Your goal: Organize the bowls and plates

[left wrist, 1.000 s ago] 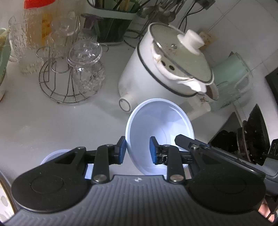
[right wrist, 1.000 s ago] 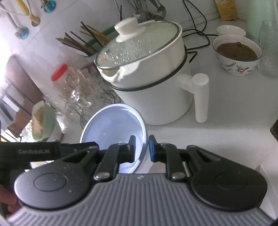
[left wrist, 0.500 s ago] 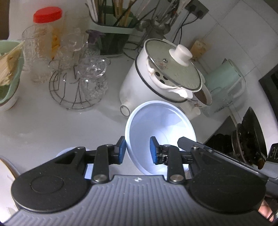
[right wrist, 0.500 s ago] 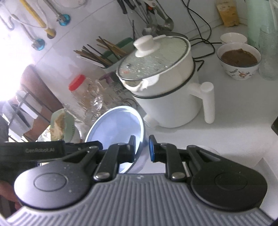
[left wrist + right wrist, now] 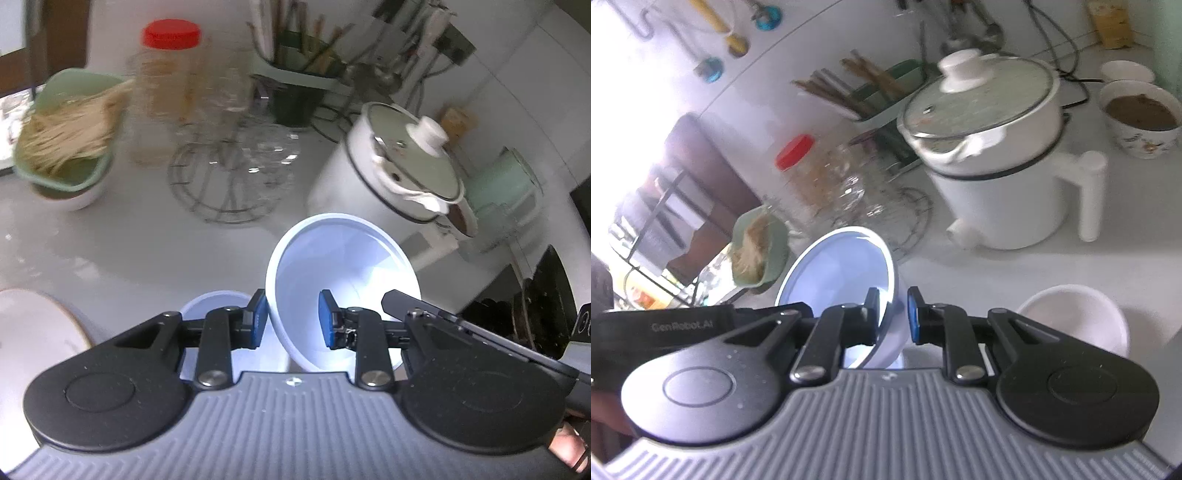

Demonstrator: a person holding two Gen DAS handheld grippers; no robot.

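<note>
A pale blue bowl [image 5: 347, 258] hangs tilted above the white counter, gripped at two places on its rim. My left gripper [image 5: 291, 321] is shut on the rim's left side, one pad inside and one outside. In the right wrist view my right gripper [image 5: 892, 317] is shut on the right side of the same bowl [image 5: 842, 269]. The other gripper's black body shows at the edge of each view. A second pale blue bowl [image 5: 214, 302] sits on the counter under my left fingers. A white bowl [image 5: 1075, 317] stands near my right gripper, and a white plate [image 5: 29, 332] lies at the lower left.
A white lidded pot [image 5: 990, 158] with a side handle stands behind the bowl. A wire rack of glasses [image 5: 229, 177], a red-capped jar [image 5: 170, 96], a green bowl of noodles [image 5: 70, 136] and a chopstick holder [image 5: 299, 81] line the back. A bowl of brown food [image 5: 1141, 114] is far right.
Both grippers have lifted the blue bowl and drawn it back from the pot. The green noodle bowl, the white plate and the white bowl have come into view.
</note>
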